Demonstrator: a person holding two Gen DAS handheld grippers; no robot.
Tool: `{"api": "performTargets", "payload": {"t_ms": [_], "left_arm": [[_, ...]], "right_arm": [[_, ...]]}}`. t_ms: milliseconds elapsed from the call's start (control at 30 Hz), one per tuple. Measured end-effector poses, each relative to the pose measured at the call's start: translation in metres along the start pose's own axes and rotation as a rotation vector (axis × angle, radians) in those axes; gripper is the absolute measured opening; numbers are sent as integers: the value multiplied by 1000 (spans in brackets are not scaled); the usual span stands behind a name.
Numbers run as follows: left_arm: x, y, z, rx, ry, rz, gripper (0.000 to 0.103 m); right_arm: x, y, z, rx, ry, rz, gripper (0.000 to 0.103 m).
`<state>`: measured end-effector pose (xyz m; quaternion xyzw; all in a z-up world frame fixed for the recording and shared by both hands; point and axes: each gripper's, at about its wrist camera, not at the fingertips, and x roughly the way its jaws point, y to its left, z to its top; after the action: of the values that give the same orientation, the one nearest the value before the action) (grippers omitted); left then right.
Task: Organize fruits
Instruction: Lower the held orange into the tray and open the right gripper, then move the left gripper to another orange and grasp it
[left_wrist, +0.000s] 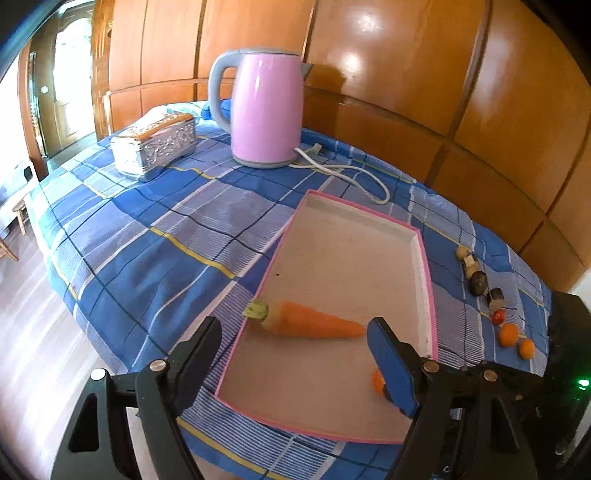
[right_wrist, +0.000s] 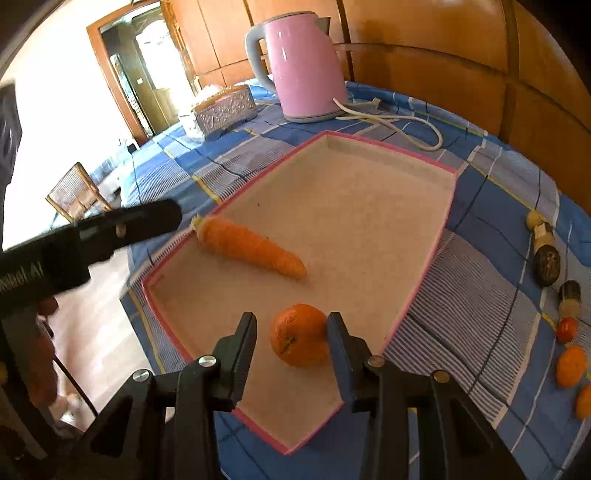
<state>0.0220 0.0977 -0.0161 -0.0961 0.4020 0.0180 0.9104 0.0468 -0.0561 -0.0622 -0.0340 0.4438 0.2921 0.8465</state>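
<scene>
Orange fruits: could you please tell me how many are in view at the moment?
3, possibly more beyond the frame edge: one round orange fruit in the pink-rimmed tray, and two smaller orange fruits on the blue checked tablecloth to its right.

Left gripper (left_wrist: 293, 336) hangs open over the tray's (left_wrist: 424, 266) near end, carrot (left_wrist: 306, 321) between its fingers. Kettle (left_wrist: 266, 107) stands far; small fruits (left_wrist: 508, 334) line the right.
</scene>
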Motion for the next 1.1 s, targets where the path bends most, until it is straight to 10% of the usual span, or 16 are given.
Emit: {"api": "performTargets", "payload": {"t_ms": [1100], "left_arm": [[-5, -109, -9, 232, 4, -196, 94]], "right_arm": [[-104, -101, -53, 347, -217, -340, 40]]}}
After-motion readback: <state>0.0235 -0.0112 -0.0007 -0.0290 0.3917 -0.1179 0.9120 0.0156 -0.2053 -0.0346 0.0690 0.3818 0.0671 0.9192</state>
